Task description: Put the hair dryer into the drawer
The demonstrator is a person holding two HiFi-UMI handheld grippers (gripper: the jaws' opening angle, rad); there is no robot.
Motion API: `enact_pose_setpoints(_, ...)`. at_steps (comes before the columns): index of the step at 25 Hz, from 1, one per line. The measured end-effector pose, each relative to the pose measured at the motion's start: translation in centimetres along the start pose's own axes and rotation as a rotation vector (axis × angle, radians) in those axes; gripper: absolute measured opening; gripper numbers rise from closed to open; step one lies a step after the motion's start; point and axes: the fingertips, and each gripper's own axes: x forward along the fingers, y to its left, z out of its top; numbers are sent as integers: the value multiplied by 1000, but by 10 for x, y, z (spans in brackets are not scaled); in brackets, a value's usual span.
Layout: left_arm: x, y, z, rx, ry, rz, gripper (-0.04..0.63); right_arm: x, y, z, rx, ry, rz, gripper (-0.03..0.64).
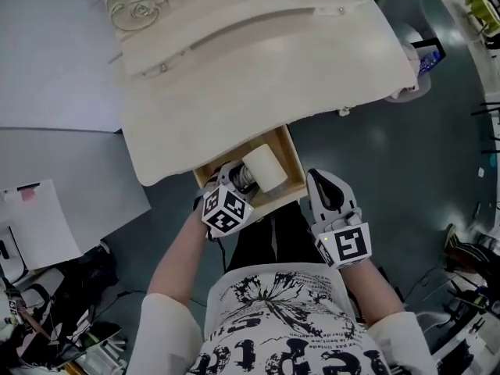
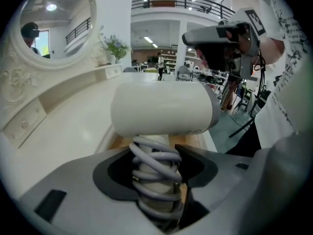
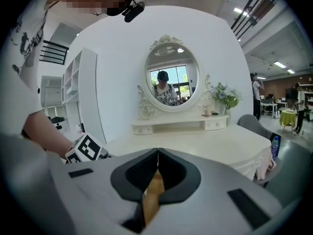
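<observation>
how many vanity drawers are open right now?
1. The front drawer under the tabletop is pulled out; the left gripper holds the hair dryer at it. The two small shelf drawers look shut. Others may be hidden.

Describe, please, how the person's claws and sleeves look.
Both the left claw and right claw are grey shells with dark scooped pads. Each carries a white cube bearing black square markers. The person wears a white, black-printed shirt with white sleeves.
</observation>
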Motion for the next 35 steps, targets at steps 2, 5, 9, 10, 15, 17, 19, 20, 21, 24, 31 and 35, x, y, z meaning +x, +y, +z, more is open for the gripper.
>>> enact_pose_setpoints(2, 15, -8, -10, 14, 50, -59, 249, 1, -2, -4, -10, -2, 1, 17)
enact_pose_setpoints(5, 34, -15, -26, 38, 132, -144, 249, 7, -6, -10, -15, -1, 1, 17)
enact_pose_setpoints(9, 57, -18, -43, 57, 219, -228, 249, 19, -13, -12, -7, -2, -7, 17)
enact_pose_setpoints(10, 63, -18, -46, 56, 238, -243, 249, 21, -15, -13, -3, -2, -9, 17)
enact_pose_setpoints(15, 85, -22, -58, 86, 333, -290, 249, 25, -23, -17, 10, 4, -21, 17)
enact_pose_setpoints(17, 94, -24, -62, 91, 361, -301, 250, 26, -24, -19, 14, 3, -26, 17)
enact_pose_setpoints(19, 100, -27, -65, 85, 387, -315, 250, 26, -25, -25, 23, 20, -30, 17)
enact_pose_setpoints(20, 102, -30, -65, 79, 395, -323, 250, 25, -25, -28, 29, 35, -30, 17)
enact_pose_setpoints(21, 104, -32, -64, 73, 398, -328, 250, 24, -25, -30, 35, 46, -30, 17)
enact_pose_setpoints(24, 109, -35, -61, 49, 394, -327, 250, 23, -29, -32, 47, 56, -36, 17)
enact_pose_setpoints(31, 110, -40, -66, 25, 381, -322, 258, 23, -30, -33, 47, 63, -26, 17)
enact_pose_setpoints(35, 110, -42, -64, 0, 367, -327, 278, 21, -32, -34, 55, 70, -22, 17)
